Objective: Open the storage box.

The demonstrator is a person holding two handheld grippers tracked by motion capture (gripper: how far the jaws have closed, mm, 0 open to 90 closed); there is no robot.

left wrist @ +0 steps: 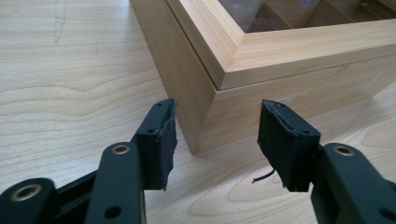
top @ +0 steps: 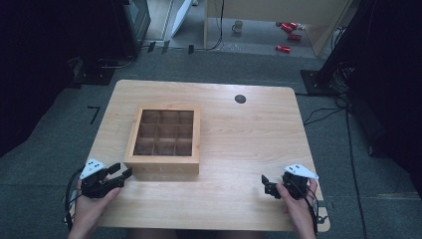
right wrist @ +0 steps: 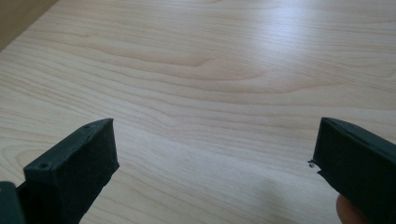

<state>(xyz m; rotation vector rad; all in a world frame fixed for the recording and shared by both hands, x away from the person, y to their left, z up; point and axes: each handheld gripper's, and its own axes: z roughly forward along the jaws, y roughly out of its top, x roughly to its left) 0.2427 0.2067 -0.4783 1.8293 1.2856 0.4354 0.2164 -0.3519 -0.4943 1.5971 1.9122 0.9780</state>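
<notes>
Approaching the wooden compartment box, which sits left of centre on the table, the left gripper stands open at its near-left corner, untouched. The right gripper, also open, hovers near-right over bare wood. Next likely move: lifting the glass-paned lid.

On the table stands one wooden box with nine compartments, three rows of three. There are two tongs, the left tongs and the right tongs, one in each hand.
</notes>
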